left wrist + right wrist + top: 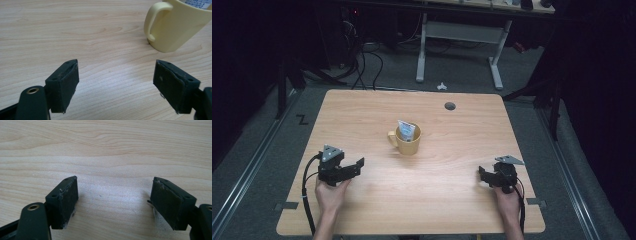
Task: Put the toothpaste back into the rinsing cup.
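1. A wooden bench (362,210) carries a yellow mug (406,141) at its middle, likely within both hands' reach.
2. Left tool (358,165) and right tool (482,173) rest near the front edge, jaws wide apart, empty.
3. A small tube (406,129) stands inside the mug.

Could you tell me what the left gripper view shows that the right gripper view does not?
The left gripper view takes in the yellow mug, handle toward the camera, with a printed white tube poking out at its top, ahead of the open left gripper. The right gripper view has bare wood ahead of the open right gripper, with no object between its jaws. Both share the light wooden table and a pair of black jaws spread wide, holding nothing.
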